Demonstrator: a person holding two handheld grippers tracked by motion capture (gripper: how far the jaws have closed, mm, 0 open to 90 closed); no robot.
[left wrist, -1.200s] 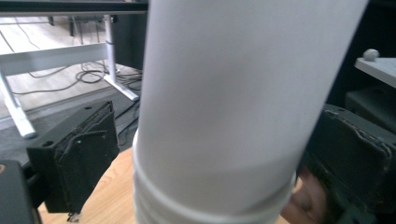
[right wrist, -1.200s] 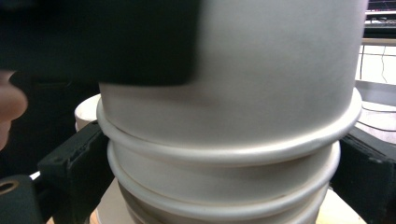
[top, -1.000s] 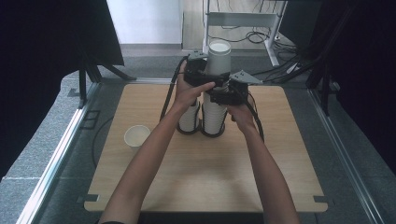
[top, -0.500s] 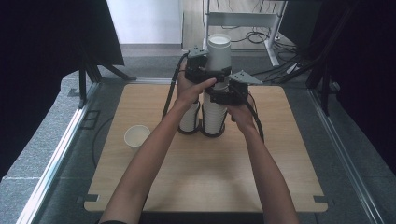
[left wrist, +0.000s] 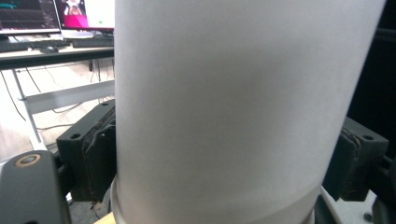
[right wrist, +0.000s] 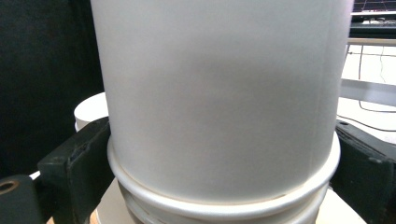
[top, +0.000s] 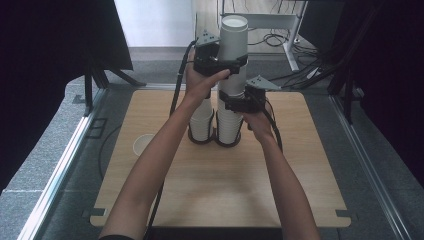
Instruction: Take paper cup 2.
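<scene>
On the light wooden bench (top: 210,190), two stacks of white paper cups stand side by side in black ring holders at the far middle. The taller stack of white paper cups (top: 229,120) is on the right, the shorter stack of white paper cups (top: 202,122) just left of it. The left tool (top: 231,64) has just been closing its jaws and now clenches the upper white paper cup (top: 234,50), with its pads pressed on both sides of the wall in the left gripper view (left wrist: 233,107). That cup is raised high, its lower end still inside the taller stack. The right tool (top: 231,106) grasps the taller stack below it, jaws against the rolled rims in the right gripper view (right wrist: 219,196). A single white paper cup (top: 144,145) stands upright near the bench's left edge, well apart.
</scene>
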